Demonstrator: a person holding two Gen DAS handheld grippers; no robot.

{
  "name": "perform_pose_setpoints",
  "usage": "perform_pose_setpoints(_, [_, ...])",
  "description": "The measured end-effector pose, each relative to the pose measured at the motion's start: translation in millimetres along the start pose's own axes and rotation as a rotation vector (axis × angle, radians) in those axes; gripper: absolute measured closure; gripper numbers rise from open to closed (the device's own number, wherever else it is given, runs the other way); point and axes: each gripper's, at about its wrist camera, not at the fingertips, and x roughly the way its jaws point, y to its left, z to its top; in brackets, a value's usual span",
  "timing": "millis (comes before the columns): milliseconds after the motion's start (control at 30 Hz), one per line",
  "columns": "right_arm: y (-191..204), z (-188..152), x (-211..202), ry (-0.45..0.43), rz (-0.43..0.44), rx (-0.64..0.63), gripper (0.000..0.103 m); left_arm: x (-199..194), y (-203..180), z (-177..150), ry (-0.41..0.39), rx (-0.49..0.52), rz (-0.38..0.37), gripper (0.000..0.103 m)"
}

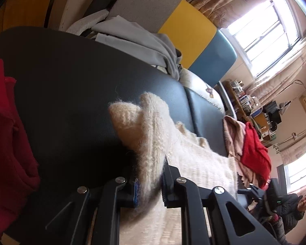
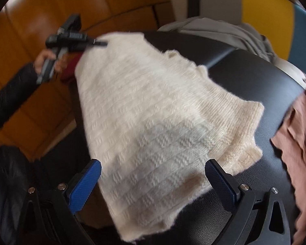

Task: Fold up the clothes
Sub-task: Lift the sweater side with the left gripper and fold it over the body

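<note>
The left tongs (image 1: 150,192) are pinching a bunched edge of the cream sweater (image 2: 153,110); the right tongs (image 2: 153,180) are gaping wide, seemingly just above it, over the black table (image 2: 255,77).

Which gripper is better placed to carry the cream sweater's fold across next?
Left, probably. The left gripper is already clamped on a bunched edge of the cream sweater, so it can draw that edge over. The right gripper is open, its fingers straddling the near hem, gripping nothing.

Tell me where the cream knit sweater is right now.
The cream knit sweater drapes over the black padded table, one end pinched in the left tongs, with the open right tongs just above its near edge.
</note>
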Motion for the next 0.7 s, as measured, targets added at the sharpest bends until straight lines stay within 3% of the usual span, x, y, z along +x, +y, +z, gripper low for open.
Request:
perform_pose_setpoints(133, [6, 3, 11, 0.083, 0.023, -0.091, 0.000, -14, -18, -4, 0.000, -0.008, -0.072, 0.088])
perform_pose_setpoints(200, [8, 4, 17, 0.115, 0.027, -0.127, 0.000, -19, -36, -10, 0.001, -0.008, -0.144, 0.088])
perform_pose_setpoints(400, [5, -4, 18, 0.068, -0.002, -0.118, 0.000, -22, -106, -29, -0.019, -0.017, -0.353, 0.088])
perform_pose_setpoints(500, [6, -9, 17, 0.013, -0.002, -0.094, 0.000, -12, -141, -35, -0.021, -0.023, -0.420, 0.088])
perform_pose_setpoints(700, [9, -16, 15, -0.087, 0.003, -0.051, 0.000, 39, -195, -44, 0.045, -0.032, -0.412, 0.088])
